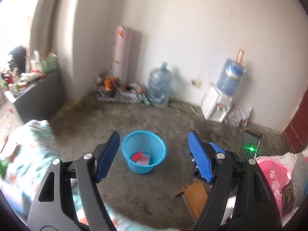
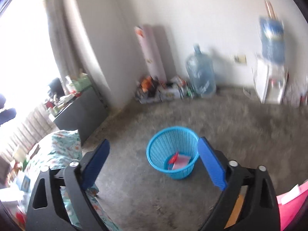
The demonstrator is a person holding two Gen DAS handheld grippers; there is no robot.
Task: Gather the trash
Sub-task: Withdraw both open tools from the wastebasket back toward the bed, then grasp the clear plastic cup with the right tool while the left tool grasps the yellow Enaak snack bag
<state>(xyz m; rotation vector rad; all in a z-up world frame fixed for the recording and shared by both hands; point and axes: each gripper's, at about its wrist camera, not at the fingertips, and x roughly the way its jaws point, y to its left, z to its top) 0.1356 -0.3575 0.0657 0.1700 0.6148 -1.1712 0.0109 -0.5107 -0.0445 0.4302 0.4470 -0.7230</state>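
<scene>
Though both views are smeared by blur, the layout reads plainly enough: a bare concrete floor [image 1: 134, 119] runs to a white wall, with a patterned bed [image 1: 32, 154] at the left edge, and out on the floor, well apart from the wall clutter, stands the blue basket [image 1: 143, 152], upright and open-topped. Its slatted plastic wall looks light and a little springy, so it would tip easily if knocked; the rim is the sensible place to take it. In the bottom lie the trash pieces, a red scrap [image 1: 137, 156] and a pale wrapper [image 2: 180, 160], probably thin film or paper, so nearly weightless, limp and slippery, best pinched at a raised edge, not flat against the mesh. The left tongs [image 1: 152, 157] are spread wide and hold nothing, the basket showing between their pads. The right tongs [image 2: 154, 162] are likewise fully apart and empty.
</scene>
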